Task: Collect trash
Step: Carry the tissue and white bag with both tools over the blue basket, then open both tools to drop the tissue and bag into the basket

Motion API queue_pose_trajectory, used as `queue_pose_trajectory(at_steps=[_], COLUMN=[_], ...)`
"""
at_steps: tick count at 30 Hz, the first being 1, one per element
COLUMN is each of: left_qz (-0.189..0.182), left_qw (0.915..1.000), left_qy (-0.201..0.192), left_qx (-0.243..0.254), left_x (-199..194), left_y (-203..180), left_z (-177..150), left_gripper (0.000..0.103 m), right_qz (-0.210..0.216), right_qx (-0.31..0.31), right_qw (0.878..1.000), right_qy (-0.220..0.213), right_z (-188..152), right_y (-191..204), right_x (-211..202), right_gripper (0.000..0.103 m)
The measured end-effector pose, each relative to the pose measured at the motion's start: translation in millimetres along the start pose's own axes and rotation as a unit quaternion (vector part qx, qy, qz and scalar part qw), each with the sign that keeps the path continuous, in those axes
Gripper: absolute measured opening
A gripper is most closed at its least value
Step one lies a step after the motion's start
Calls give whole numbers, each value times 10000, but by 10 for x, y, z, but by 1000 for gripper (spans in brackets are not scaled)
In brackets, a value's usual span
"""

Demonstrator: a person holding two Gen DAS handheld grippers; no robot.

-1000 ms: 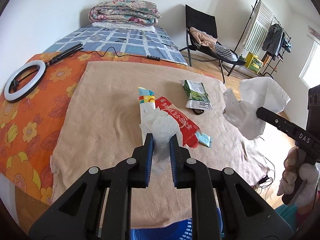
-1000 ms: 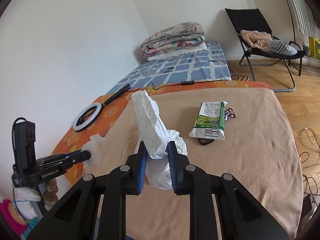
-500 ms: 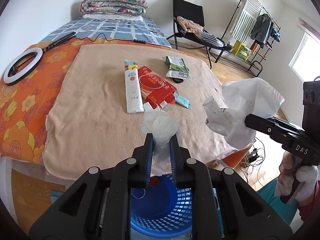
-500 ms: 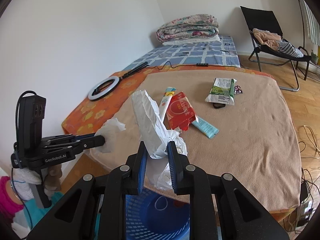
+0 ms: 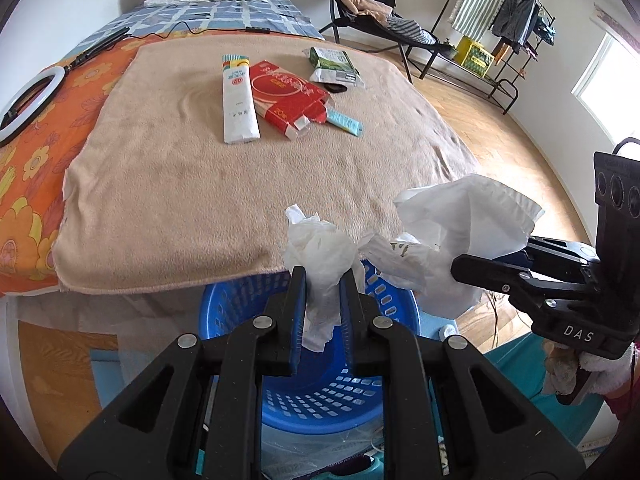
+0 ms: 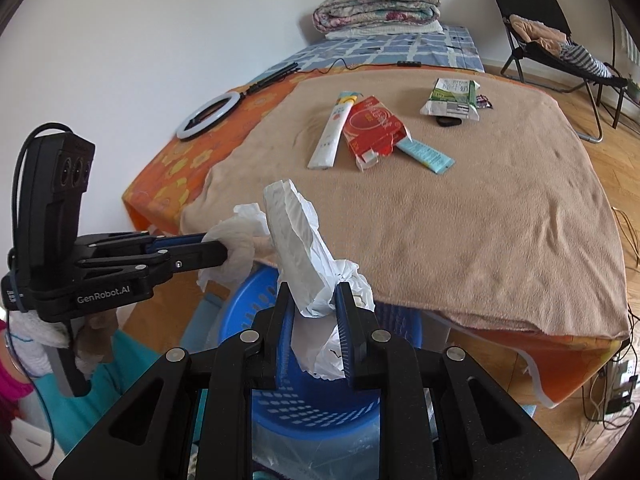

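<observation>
My left gripper (image 5: 323, 280) is shut on a crumpled white tissue (image 5: 320, 248) and hangs over the blue plastic basket (image 5: 320, 396) on the floor in front of the bed. My right gripper (image 6: 313, 292) is shut on a crumpled white plastic wrapper (image 6: 298, 236) above the same blue basket (image 6: 316, 404). In the left wrist view the right gripper (image 5: 456, 268) comes in from the right with the wrapper (image 5: 460, 216). In the right wrist view the left gripper (image 6: 224, 252) comes in from the left with the tissue (image 6: 240, 236).
On the tan blanket (image 5: 168, 168) lie a long white box (image 5: 239, 100), a flattened red carton (image 5: 286, 94), a teal packet (image 5: 344, 120) and a green milk carton (image 5: 334, 64). A ring light (image 5: 28, 104) lies on the orange floral sheet. A black chair (image 5: 372, 4) stands behind.
Both grippers have drawn back from over the blanket and sunk, carrying tissue and wrapper. The blue basket has come into view beneath them.
</observation>
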State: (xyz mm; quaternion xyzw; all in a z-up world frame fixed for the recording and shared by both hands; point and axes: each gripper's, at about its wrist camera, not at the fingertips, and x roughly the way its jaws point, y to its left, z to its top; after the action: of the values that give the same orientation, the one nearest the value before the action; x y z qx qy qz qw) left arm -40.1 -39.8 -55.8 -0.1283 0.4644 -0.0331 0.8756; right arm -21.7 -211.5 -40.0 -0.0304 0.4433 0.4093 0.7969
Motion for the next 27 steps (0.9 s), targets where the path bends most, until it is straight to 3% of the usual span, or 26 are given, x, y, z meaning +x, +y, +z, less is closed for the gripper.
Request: queue_pose_trajectory(at_steps=[16, 24, 27], left_qz=[166, 212, 275], left_qw=[9955, 9937, 9932], left_qy=[933, 1099, 1135], left_qx=[54, 66, 27], left_x=[416, 519, 546], left_y=[67, 66, 87], left_z=[-416, -414, -400], left_gripper=[15, 15, 25], right_qz=[51, 56, 28], right_qx=[87, 61, 117], right_qw=[9975, 9946, 9938], right_qy=[702, 1031, 1101], right_z=[-339, -410, -419], right_y=[-37, -3, -27], right_x=[403, 583, 621], right_gripper=[19, 22, 22])
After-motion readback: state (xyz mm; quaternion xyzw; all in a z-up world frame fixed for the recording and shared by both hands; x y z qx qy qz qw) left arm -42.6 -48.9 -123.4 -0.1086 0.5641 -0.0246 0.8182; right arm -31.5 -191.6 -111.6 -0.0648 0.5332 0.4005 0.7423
